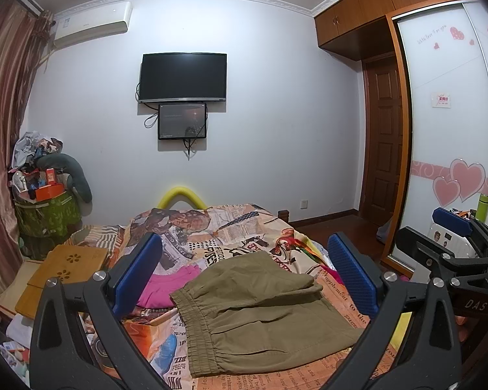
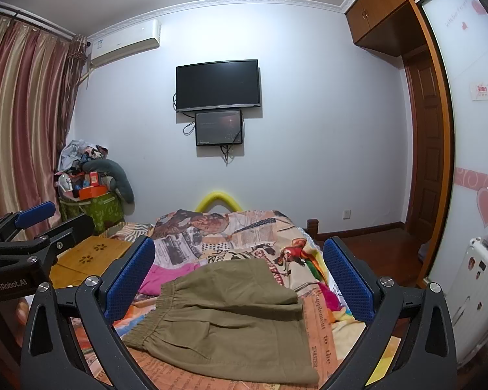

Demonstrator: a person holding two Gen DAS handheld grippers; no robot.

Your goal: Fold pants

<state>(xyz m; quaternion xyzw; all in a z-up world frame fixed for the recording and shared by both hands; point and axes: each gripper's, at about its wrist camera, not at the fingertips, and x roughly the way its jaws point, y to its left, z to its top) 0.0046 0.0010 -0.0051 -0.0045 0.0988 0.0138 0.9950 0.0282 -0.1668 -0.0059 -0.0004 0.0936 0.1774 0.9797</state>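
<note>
- Olive pants (image 1: 260, 312), folded over, flat on the patterned bedspread (image 1: 211, 227), elastic waistband to the left
- Left gripper (image 1: 244, 276) above them, fingers wide apart, empty
- Right gripper (image 2: 240, 273) likewise spread, holding nothing

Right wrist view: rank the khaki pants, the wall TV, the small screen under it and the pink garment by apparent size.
1. khaki pants, though nearness to the camera inflates them.
2. wall TV.
3. small screen and pink garment, too alike to rank; the pants partly cover the garment.

A home bedroom: bed (image 1: 244, 227), wall-mounted TV (image 1: 183, 77), curtains (image 2: 22, 113), wardrobe (image 1: 445, 130).
</note>
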